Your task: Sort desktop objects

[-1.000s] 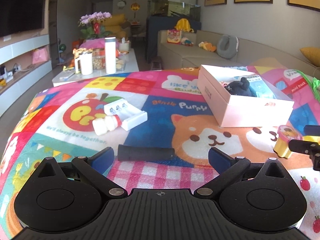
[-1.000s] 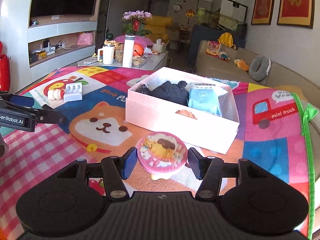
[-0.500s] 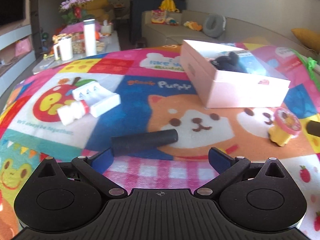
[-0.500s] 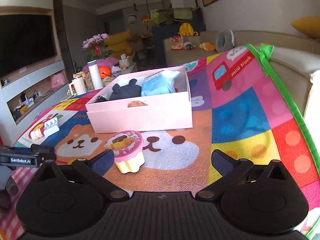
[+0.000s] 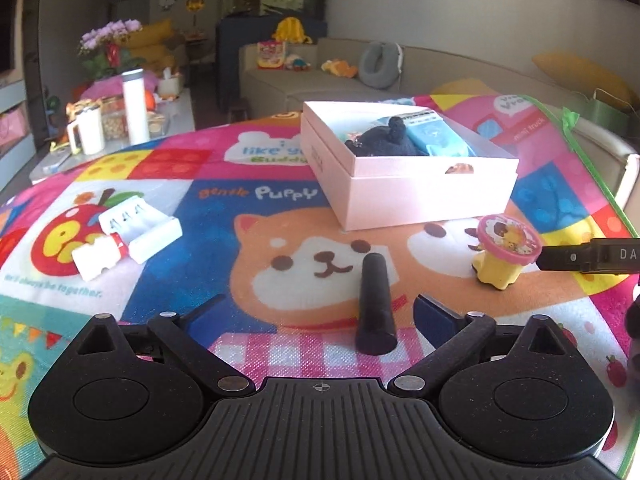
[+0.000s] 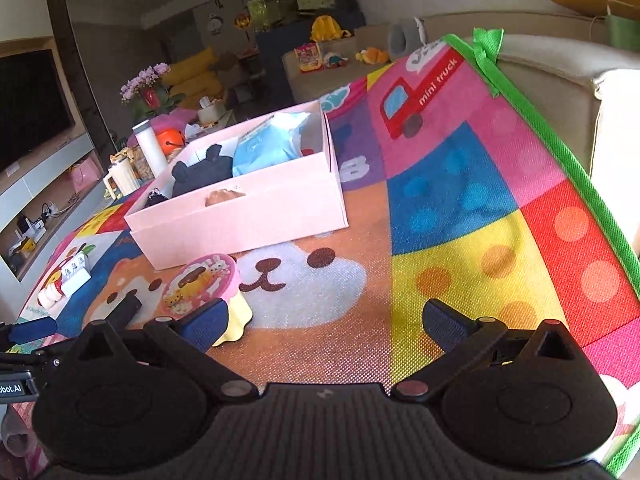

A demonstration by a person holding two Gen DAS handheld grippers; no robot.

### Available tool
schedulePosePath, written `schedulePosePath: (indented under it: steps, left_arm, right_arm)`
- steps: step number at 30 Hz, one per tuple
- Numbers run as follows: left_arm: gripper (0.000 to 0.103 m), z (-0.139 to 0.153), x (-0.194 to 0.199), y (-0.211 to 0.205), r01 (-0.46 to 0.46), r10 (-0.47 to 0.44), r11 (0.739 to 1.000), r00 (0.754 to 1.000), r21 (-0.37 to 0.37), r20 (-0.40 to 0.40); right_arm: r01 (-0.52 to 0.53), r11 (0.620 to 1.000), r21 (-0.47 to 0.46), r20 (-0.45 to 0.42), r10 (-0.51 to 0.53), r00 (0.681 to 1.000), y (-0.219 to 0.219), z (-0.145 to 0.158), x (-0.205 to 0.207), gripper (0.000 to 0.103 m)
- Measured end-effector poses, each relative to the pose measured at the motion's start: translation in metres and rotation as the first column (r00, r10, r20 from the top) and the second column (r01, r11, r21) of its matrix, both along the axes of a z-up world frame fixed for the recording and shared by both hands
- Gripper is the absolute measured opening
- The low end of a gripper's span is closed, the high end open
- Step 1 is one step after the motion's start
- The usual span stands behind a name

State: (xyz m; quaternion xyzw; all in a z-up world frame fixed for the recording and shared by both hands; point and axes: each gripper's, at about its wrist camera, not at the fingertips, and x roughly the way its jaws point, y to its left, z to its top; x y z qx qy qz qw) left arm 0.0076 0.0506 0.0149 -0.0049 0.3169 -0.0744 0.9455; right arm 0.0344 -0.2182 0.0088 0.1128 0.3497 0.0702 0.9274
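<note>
A black cylinder (image 5: 375, 304) lies on the cartoon mat, pointing away, between my open left gripper's (image 5: 320, 312) fingers, nearer the right one. A pink-lidded yellow pudding toy (image 5: 505, 251) stands right of it, next to the pink box (image 5: 420, 196) that holds a dark plush and a blue packet. My right gripper (image 6: 326, 320) is open and empty; the pudding toy (image 6: 208, 292) stands just behind its left finger, outside the jaws. The box (image 6: 248, 216) is farther back.
A white battery charger (image 5: 140, 228) and a small white bottle (image 5: 98, 258) lie at the mat's left. The mat's green edge (image 6: 560, 152) runs along the right, with a sofa beyond. A low table with cups and a flask (image 5: 134, 106) stands behind.
My left gripper swung around so the black cylinder now points away between its fingers. My right gripper opened, released the pudding toy and shifted right of it.
</note>
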Motion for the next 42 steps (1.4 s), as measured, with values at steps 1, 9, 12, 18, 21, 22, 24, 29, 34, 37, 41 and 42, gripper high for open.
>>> schedulePosePath:
  steps: [1,9,12,18,21,22,24,29,34,37,41,42]
  left_arm:
    - [0.083,-0.001,0.001,-0.002,0.013,-0.013,1.000,1.000,0.008,-0.006]
    - [0.089,-0.008,0.000,-0.032,0.114,-0.113,0.991,0.993,0.068,-0.011]
    - [0.094,-0.009,-0.002,-0.035,0.112,-0.112,0.987,0.994,0.113,-0.005]
    - [0.097,-0.008,0.002,-0.012,-0.008,0.005,0.972,1.000,0.236,0.012]
    - [0.098,-0.009,0.008,0.005,-0.076,0.076,0.965,0.997,0.251,0.009]
    - [0.099,-0.009,0.010,0.011,-0.104,0.106,0.962,0.994,0.251,0.009]
    - [0.099,-0.008,0.015,0.021,-0.165,0.168,0.954,0.986,0.252,0.011]
    - [0.100,-0.004,0.015,0.031,-0.131,0.135,0.983,0.991,0.128,-0.020]
    - [0.101,-0.008,0.024,0.006,-0.048,0.051,0.992,0.998,0.121,-0.026]
    - [0.101,-0.009,0.036,-0.002,-0.036,0.038,0.990,0.999,0.137,-0.015]
    - [0.101,-0.004,0.053,0.001,-0.047,0.042,0.987,0.998,0.151,0.037]
    - [0.101,-0.002,0.059,0.004,-0.069,0.062,0.986,0.997,0.150,0.052]
  right_arm:
    - [-0.002,1.000,-0.004,0.001,0.002,1.000,0.001,0.000,0.001,0.103]
    - [-0.045,0.992,-0.117,-0.029,0.042,0.999,0.016,-0.002,0.003,0.103]
    - [-0.072,0.979,-0.188,-0.050,0.064,0.997,0.025,-0.003,0.004,0.103]
    - [-0.105,0.961,-0.258,-0.056,0.093,0.994,0.037,-0.005,0.003,0.103]
    - [-0.105,0.960,-0.259,-0.056,0.093,0.994,0.038,-0.005,0.002,0.103]
    - [-0.105,0.960,-0.259,-0.056,0.094,0.994,0.038,-0.005,0.002,0.103]
    - [-0.105,0.960,-0.260,-0.056,0.093,0.994,0.038,-0.005,0.002,0.103]
    - [-0.102,0.960,-0.261,-0.055,0.091,0.994,0.038,-0.005,0.002,0.103]
    - [-0.097,0.959,-0.265,-0.055,0.086,0.995,0.039,-0.005,0.003,0.103]
    - [-0.097,0.959,-0.265,-0.054,0.085,0.995,0.039,-0.005,0.003,0.103]
    - [-0.097,0.960,-0.262,-0.054,0.085,0.995,0.039,-0.005,0.003,0.103]
    - [-0.097,0.960,-0.262,-0.054,0.085,0.995,0.039,-0.005,0.003,0.103]
